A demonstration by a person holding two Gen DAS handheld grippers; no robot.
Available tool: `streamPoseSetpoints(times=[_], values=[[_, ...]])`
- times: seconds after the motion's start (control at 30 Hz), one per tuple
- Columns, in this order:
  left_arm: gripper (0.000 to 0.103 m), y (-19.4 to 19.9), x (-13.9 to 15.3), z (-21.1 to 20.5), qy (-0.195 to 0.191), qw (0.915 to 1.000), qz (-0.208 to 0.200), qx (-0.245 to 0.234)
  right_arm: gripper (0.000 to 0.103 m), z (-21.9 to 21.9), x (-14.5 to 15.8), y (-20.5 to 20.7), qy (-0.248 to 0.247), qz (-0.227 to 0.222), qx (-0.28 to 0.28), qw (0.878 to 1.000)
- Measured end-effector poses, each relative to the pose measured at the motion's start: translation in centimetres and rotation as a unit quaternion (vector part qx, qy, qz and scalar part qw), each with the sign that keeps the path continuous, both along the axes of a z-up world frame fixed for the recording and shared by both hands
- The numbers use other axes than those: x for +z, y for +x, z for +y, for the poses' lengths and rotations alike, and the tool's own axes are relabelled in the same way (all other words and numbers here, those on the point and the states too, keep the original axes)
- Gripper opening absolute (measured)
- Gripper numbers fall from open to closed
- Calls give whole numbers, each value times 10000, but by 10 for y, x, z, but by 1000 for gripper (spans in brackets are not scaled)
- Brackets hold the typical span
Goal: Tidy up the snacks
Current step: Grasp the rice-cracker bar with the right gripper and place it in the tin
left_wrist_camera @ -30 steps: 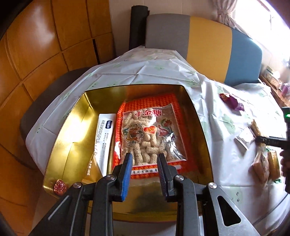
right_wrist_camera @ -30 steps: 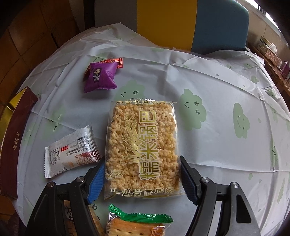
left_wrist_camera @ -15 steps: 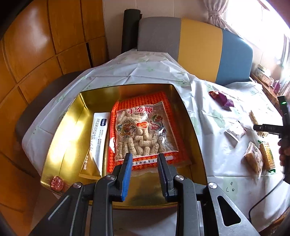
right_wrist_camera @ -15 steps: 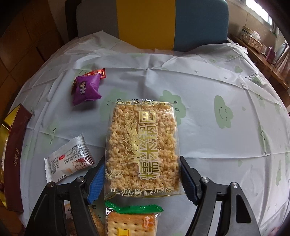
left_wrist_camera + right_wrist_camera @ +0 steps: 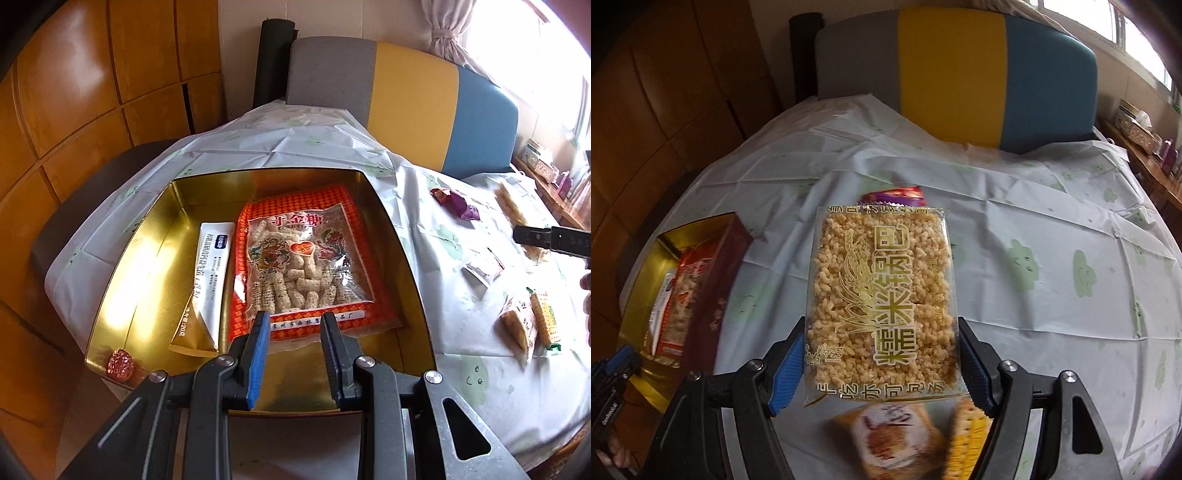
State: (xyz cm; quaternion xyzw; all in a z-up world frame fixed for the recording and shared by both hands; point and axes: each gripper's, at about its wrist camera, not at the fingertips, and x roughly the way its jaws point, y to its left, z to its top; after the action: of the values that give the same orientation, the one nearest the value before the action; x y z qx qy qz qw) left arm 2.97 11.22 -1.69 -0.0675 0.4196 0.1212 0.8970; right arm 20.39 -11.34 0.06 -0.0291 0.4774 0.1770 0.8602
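Note:
My right gripper [image 5: 875, 363] is shut on a clear pack of puffed rice crackers [image 5: 881, 299] with gold lettering and holds it in the air above the table. My left gripper [image 5: 295, 354] is open and empty, just above the near edge of a gold tin box [image 5: 122, 280]. The box holds a red bag of rice sticks [image 5: 306, 266], a white sachet [image 5: 210, 273] and a small red candy [image 5: 120, 363]. In the right wrist view the box [image 5: 639, 295] lies to the left of the held pack. The held pack also shows at the far right of the left wrist view [image 5: 511, 201].
A purple snack [image 5: 461, 206], a white packet [image 5: 482, 267] and cracker packs [image 5: 532, 321] lie on the cloud-print tablecloth [image 5: 1052, 240]. A brown-labelled pack [image 5: 897, 439] and yellow crackers [image 5: 967, 439] lie under the right gripper. A grey, yellow and blue chair [image 5: 960, 70] stands behind.
My right gripper has lifted the rice cracker pack off the table and swung left toward the gold box. My left gripper has drawn back slightly over the box's near edge.

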Motion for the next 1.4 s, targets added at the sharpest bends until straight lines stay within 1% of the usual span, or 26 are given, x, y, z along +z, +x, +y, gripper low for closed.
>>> streamPoseSetpoints(times=[0.2,0.4,0.57,0.77,0.93,1.0,1.03,1.17,1.3,1.4], values=[[29,-6,-2,11,-57,9999,-32,152,75,76,12,-22,424,129,860,9953],[29,-12,-4,25,-97,9993,-73,347,75,142,12,-35,531,251,1421,9881],[29,-14,-8,34,-162,9990,-65,422,75,183,7,-35,514,359,1632,9846],[29,-15,-12,38,-188,9988,-39,440,75,213,-10,-18,393,606,1543,9854],[29,-15,-14,43,-227,9985,-7,490,76,221,-16,-4,294,545,1483,9870],[29,-14,-15,45,-243,9984,-3,514,80,223,-18,-2,206,460,1432,9884],[29,-14,-15,46,-238,9984,-3,516,81,222,-16,-6,215,456,1436,9883],[29,-14,-15,45,-234,9984,9,505,81,212,-15,-11,176,370,1443,9887],[29,-14,-14,41,-200,9987,3,474,81,198,-10,-20,219,180,1412,9896],[29,-14,-11,37,-151,9990,-18,414,81,185,-8,-29,274,117,1378,9900]])
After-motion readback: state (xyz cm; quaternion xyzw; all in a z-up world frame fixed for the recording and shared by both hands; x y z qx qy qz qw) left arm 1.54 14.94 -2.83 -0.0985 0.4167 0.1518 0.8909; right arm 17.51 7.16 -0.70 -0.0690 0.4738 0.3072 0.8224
